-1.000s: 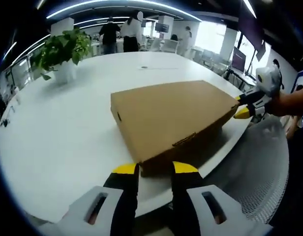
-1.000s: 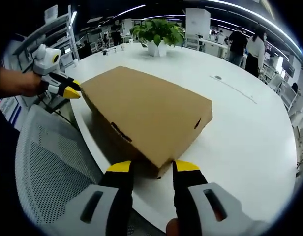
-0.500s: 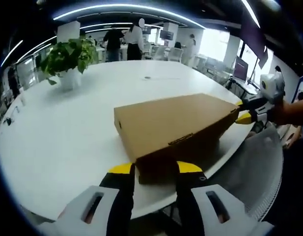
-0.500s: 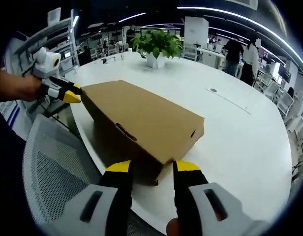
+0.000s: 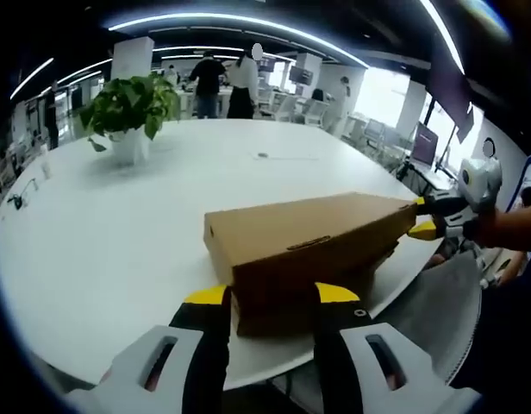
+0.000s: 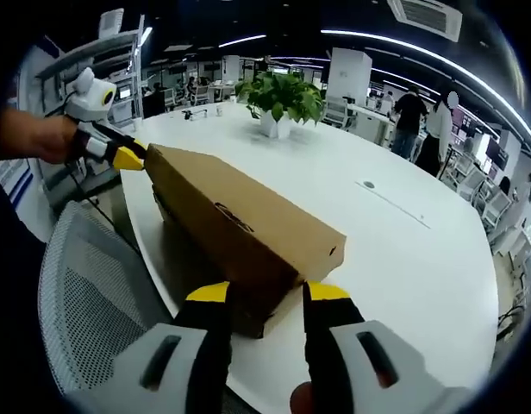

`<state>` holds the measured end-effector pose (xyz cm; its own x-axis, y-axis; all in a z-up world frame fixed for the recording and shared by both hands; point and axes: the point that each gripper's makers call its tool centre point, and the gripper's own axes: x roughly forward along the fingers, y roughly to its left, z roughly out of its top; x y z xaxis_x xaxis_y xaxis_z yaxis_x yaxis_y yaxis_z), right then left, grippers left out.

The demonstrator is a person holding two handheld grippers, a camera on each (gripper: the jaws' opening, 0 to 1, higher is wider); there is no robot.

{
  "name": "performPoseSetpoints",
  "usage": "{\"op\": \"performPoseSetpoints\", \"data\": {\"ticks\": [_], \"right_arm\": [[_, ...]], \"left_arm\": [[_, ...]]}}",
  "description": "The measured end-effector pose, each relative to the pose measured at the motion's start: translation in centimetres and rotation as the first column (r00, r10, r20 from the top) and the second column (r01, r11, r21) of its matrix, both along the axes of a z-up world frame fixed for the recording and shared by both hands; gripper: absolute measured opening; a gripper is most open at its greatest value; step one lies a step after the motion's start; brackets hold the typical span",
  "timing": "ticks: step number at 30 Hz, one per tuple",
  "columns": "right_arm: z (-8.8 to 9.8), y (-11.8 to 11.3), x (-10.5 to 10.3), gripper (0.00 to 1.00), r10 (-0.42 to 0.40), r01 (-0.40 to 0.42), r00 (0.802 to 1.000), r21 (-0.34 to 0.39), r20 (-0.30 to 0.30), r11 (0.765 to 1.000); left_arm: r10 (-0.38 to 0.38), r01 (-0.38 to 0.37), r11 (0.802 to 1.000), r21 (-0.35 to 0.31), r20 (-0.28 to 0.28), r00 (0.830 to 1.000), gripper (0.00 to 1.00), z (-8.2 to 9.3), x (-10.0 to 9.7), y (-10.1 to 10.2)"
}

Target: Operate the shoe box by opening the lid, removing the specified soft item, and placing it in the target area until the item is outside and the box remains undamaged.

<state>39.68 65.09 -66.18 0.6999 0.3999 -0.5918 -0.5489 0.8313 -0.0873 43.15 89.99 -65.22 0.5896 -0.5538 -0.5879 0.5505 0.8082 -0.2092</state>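
Box (image 5: 309, 246) of brown card near white surface (image 5: 119, 233) edge, lid tilted up. Left tool (image 5: 272, 297) spread, jaws either side of one box corner; right tool (image 6: 267, 295) spread likewise at opposite corner. Plant (image 6: 283, 97) well apart. Mesh chair (image 6: 93, 302) beside surface.

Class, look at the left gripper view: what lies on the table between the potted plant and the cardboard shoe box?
Nothing: in the left gripper view, only bare white table lies between the potted plant and the shoe box.
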Motion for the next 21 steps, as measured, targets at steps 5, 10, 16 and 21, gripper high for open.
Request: {"op": "performPoseSetpoints", "data": {"ticks": [5, 10, 16, 21], "right_arm": [[1.0, -0.3, 1.0, 0.26, -0.021, 0.021, 0.999, -0.010, 0.042, 1.000], [2.4, -0.7, 1.9, 0.22, -0.034, 0.035, 0.996, -0.012, 0.087, 0.999], [4.2, -1.4, 3.6, 0.15, -0.070, 0.078, 0.984, -0.043, 0.162, 0.996], [5.1, -2.0, 4.8, 0.11, -0.093, 0.114, 0.972, -0.085, 0.215, 0.990]], "left_arm": [[0.011, -0.011, 1.000, -0.003, 0.000, 1.000, 0.34, 1.1, 0.5, -0.2], [0.017, -0.017, 1.000, -0.004, 0.030, 0.999, 0.34, 2.6, 1.4, -0.2], [0.014, -0.014, 1.000, 0.003, 0.059, 0.998, 0.34, 3.9, 2.5, -0.6], [0.024, -0.023, 1.000, -0.007, 0.078, 0.997, 0.37, 4.8, 3.3, -0.8]]}}
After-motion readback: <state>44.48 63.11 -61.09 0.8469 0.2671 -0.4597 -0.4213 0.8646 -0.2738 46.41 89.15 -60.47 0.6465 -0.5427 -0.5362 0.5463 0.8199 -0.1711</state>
